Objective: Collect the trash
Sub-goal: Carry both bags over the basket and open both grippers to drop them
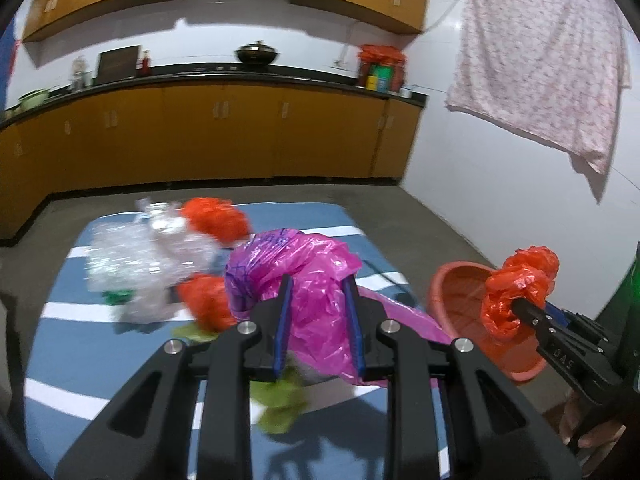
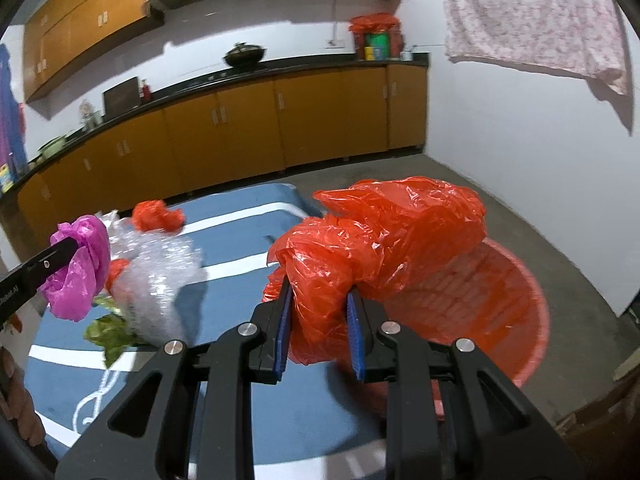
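The left gripper (image 1: 318,300) is clamped low at frame centre; the right gripper (image 2: 318,312) likewise (fingers partly closed, both gripping plastic).

Indoor light was dim and even; the clear plastic wrap (image 1: 136,256) looked motion-blurred, cabinets (image 2: 224,128) bowed at the edges (fisheye), corners black.

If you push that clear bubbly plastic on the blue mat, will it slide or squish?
The bubble wrap looks crumpled and puffy, so it would probably squish first. It seems very light, so it likely scoots across the blue mat easily. It probably won't roll.
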`<state>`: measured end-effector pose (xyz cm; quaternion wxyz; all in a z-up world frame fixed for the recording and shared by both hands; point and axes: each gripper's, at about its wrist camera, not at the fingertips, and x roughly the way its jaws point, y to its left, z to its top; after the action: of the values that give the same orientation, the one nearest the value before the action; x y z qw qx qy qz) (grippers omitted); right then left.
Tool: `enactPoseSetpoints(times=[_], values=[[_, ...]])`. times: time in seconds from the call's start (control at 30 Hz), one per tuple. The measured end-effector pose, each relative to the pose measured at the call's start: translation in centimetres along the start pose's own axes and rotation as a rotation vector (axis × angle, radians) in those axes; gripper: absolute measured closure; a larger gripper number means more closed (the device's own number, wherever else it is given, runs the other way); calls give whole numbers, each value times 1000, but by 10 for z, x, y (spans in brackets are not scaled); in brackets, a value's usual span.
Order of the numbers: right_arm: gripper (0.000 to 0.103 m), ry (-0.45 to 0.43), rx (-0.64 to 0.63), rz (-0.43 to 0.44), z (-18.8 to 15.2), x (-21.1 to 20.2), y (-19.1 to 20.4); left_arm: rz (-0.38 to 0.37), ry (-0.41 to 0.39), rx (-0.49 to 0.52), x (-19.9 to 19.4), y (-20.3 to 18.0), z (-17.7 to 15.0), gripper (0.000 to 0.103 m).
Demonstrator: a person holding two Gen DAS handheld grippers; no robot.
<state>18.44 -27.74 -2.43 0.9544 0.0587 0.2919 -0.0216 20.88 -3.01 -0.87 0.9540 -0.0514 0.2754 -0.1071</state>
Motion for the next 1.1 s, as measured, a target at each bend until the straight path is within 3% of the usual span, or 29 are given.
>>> enactPoseSetpoints(times=[0.5, 0.77, 1.1], values=[[78, -2, 88, -149, 1, 5, -78, -232, 77, 104, 72, -115, 0, 78], [78, 1, 128, -160, 1, 18, -97, -304, 111, 157, 106, -155, -5, 78], [78, -16, 143, -156, -1, 24, -110, -336, 141, 184, 138, -179, -10, 77]])
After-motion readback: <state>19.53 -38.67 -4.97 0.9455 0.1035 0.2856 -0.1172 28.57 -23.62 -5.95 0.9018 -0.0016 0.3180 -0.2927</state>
